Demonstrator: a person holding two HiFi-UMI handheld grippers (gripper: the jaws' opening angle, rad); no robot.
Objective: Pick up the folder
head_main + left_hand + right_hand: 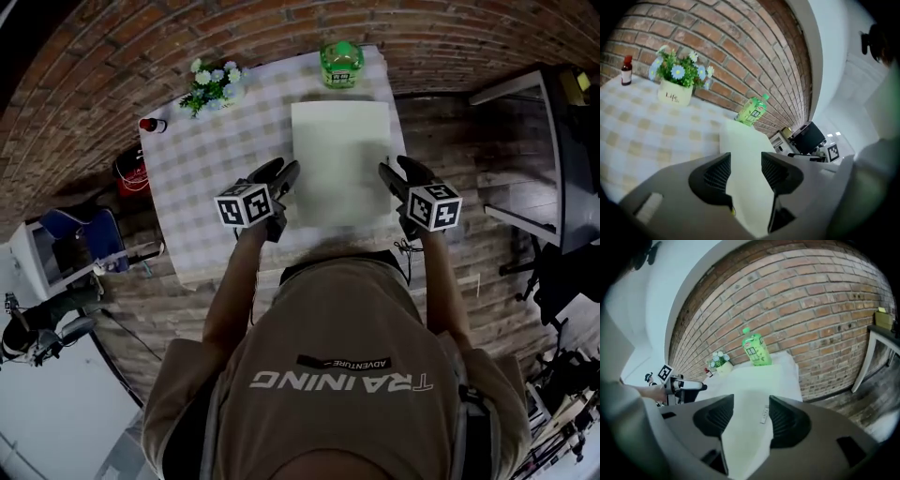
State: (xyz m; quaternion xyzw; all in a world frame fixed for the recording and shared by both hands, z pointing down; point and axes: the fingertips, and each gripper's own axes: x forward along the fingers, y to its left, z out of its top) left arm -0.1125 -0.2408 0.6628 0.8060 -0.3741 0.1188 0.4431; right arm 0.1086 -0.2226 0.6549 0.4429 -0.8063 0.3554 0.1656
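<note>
Pale folder (340,159), flat on the checked worktop (202,178), well short of the green bottle (341,64) at the far edge. Looks thin, light and smooth-faced. Judged likely to flex or sag if lifted by one corner, and to slide over the cloth rather than rise if nudged from the side. Shows no raised lip to hook, so probably best taken at both long edges near the front, one side each, with one jaw worked under the edge and the other coming down on top.

Flanked at just those edges: left gripper (284,178) at the folder's left side, right gripper (392,178) at its right side, both pointing forward and down. Jaws spread on both, pinching nothing.

In the left gripper view, visible through the gap between the jaws: the folder's near corner, with the ribbed pads clear of it on either side. Much the same in the right gripper view: pale surface with a small label filling the gap, pads not pressing on it. Touching the jaw tips or lying just short of them: cannot tell.
</note>
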